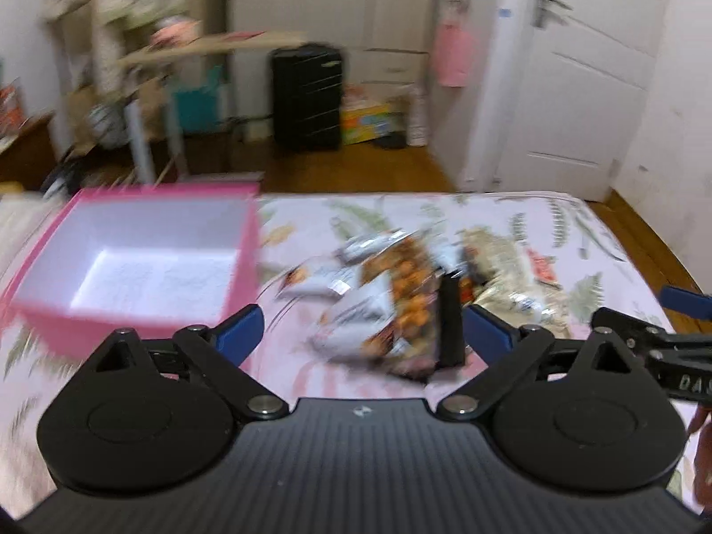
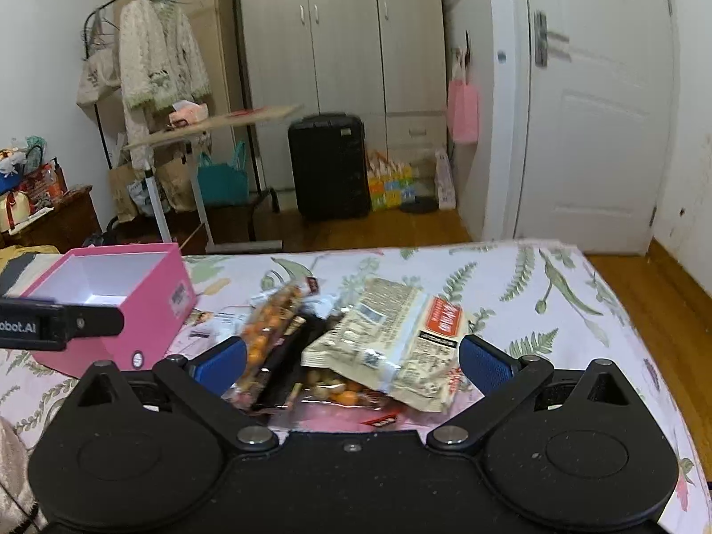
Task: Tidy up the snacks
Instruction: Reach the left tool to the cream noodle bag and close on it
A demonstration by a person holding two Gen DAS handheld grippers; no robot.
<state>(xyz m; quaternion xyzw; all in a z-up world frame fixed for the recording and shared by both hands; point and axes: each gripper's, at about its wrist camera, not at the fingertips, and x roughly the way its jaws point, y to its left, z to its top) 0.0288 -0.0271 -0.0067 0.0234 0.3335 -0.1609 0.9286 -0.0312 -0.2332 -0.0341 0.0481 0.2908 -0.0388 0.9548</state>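
Both grippers, left (image 1: 362, 325) and right (image 2: 351, 358), gape wide and empty; snack pile (image 2: 356, 347) at twelve o'clock, pink box (image 2: 111, 302) at ten.

Each tool, left tool (image 1: 362, 327) and right tool (image 2: 351, 362), is built of black linkage arms with silver pivot screws, blue ribbed pads (image 2: 483, 365), round black discs and a ridged black body.

Box (image 2: 133, 307) left of snack pile (image 2: 356, 347), prob. touching, on bed (image 2: 556, 293).
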